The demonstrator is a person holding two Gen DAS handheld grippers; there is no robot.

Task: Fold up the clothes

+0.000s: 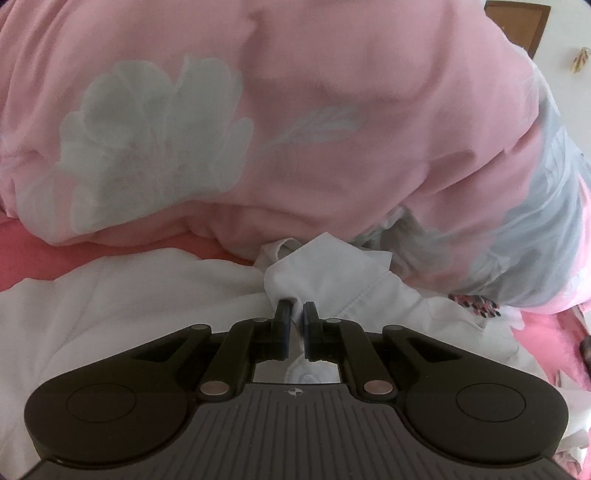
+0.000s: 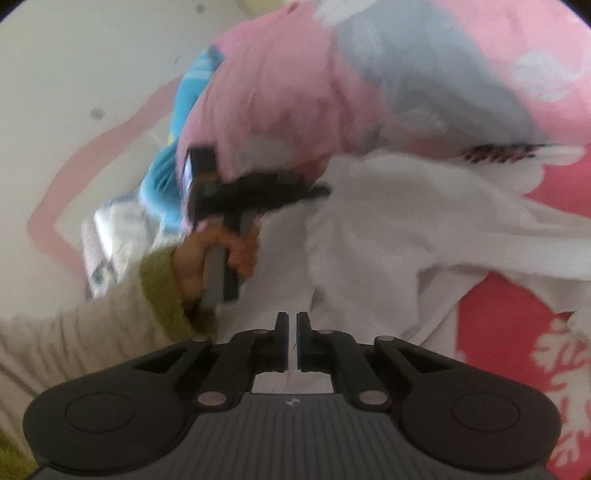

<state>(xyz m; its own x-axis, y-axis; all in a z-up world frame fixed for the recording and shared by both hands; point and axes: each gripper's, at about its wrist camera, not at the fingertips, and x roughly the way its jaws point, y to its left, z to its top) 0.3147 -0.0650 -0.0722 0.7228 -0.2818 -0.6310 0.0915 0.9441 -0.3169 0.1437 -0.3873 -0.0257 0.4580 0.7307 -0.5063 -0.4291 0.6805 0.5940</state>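
— What lies behind the pink quilt (image 1: 332, 110)?

— A brown wooden panel (image 1: 517, 22) shows just past its top right edge, against a pale wall (image 1: 576, 92).

— And under the quilt?

— A coral-red sheet (image 2: 498, 332) with white leaf prints. From the right wrist view, a turquoise striped cloth (image 2: 188, 88) is tucked against the quilt's left side, though it is blurred.

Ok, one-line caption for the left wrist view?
Left gripper shut on a fold of the white garment, lying on a pink sheet beside a pink floral quilt.
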